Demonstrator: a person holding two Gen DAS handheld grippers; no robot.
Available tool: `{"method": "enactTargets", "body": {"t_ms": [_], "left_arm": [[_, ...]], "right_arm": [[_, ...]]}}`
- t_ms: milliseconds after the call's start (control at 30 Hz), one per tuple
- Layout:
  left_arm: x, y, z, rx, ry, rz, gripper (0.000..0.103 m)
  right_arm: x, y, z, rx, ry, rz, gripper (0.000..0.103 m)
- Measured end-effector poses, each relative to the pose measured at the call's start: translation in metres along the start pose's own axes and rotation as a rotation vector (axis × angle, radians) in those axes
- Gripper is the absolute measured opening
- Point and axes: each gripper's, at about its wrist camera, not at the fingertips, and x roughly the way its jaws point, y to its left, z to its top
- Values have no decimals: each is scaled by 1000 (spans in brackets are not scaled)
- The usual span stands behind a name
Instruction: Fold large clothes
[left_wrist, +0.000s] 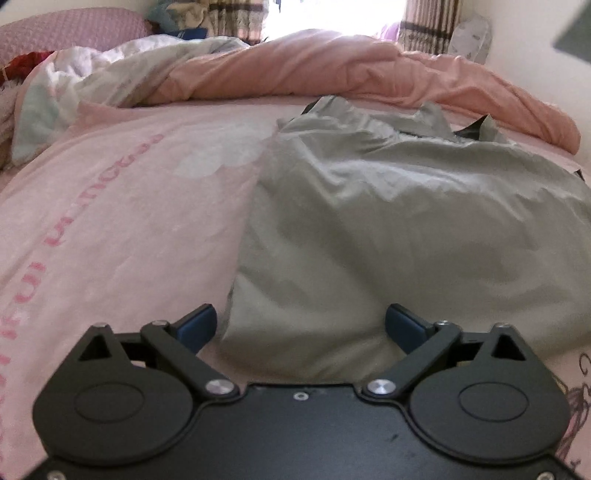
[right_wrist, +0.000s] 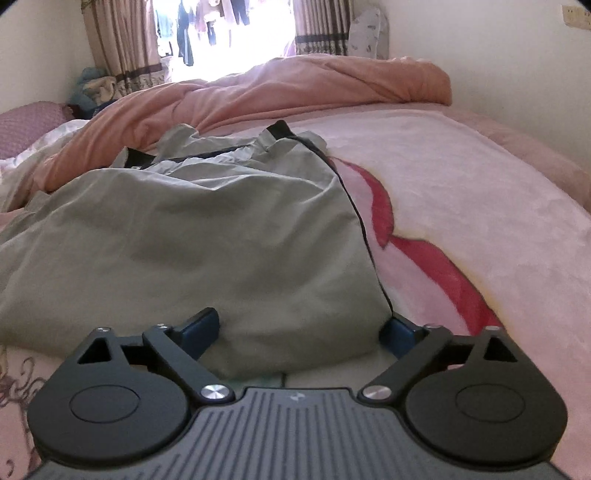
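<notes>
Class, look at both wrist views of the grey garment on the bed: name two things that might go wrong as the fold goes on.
1. Both the left tool and the right tool stand open around the near edge of the grey garment; closing now may pinch the pink bedsheet beneath too.
2. The garment's far end is bunched, so a fold may trap creases.

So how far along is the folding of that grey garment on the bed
Early to midway, at a guess. The grey garment lies on the pink bedspread in a bulky, wrinkled heap, perhaps folded over once. Both the left gripper and right gripper sit open at its near edge, gripping nothing yet. Still left: grasp that edge, fold again, and flatten it.
</notes>
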Motion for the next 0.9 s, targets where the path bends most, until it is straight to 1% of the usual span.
{"method": "enactTargets", "body": {"t_ms": [33, 67, 100, 133, 167, 233, 300, 333, 400, 433, 500, 533, 567, 600, 667, 700, 733, 767, 800, 833, 867, 900], "left_arm": [[-2, -2, 1, 4, -24, 3, 48], [-5, -5, 5, 8, -35, 18, 32], [-7, -6, 10, 4, -36, 24, 20], [-9, -6, 15, -12, -24, 19, 14], [-16, -3, 21, -35, -39, 4, 13], [-46, 9, 37, -97, -142, -35, 12], [-85, 16, 55, -102, -200, -60, 11], [-100, 17, 59, -96, -212, -68, 11], [-133, 16, 52, -48, -244, -59, 11], [-153, 16, 41, -30, -262, -59, 11], [-188, 27, 10, -46, -274, -79, 10], [-203, 34, -11, -63, -250, -81, 11], [-210, 40, -31, -72, -208, -73, 11], [-211, 47, -52, -95, -153, -65, 11], [-193, 63, -99, -162, 1, -62, 13], [-183, 67, -120, -183, 34, -53, 15], [-179, 69, -133, -196, 22, -56, 16], [-179, 67, -138, -175, -16, -52, 17], [-183, 63, -136, -143, -45, -30, 20], [-188, 61, -128, -131, -74, -9, 21], [-196, 63, -116, -130, -118, -4, 23], [-208, 64, -104, -129, -183, 17, 24]], "right_arm": [[-1, 3, 1, -17, -17, -19, 44], [-3, 5, 2, -24, -32, -27, 23], [-8, 4, 5, -15, -43, -26, 22], [-13, 2, 6, 2, -50, -17, 18], [-23, 1, 8, 19, -69, -8, 18], [-56, 3, 15, 40, -149, 33, 16], [-91, 7, 24, 66, -217, 92, 15], [-110, 9, 28, 78, -228, 117, 15], [-142, 9, 25, 102, -219, 140, 15], [-161, 6, 17, 143, -185, 149, 15], [-195, 3, -11, 160, -188, 162, 15], [-209, 2, -33, 150, -180, 136, 15], [-214, 0, -52, 144, -145, 103, 15], [-212, -4, -71, 142, -89, 72, 15], [-192, -11, -109, 146, 42, 40, 16], [-182, -13, -123, 159, 81, 18, 22], [-178, -14, -131, 181, 79, 12, 28], [-180, -14, -132, 207, 58, 0, 32], [-183, -16, -126, 227, 65, -10, 37], [-188, -18, -118, 238, 45, -24, 37], [-198, -20, -112, 244, -21, -59, 37], [-213, -21, -106, 241, -125, -139, 40]]}}
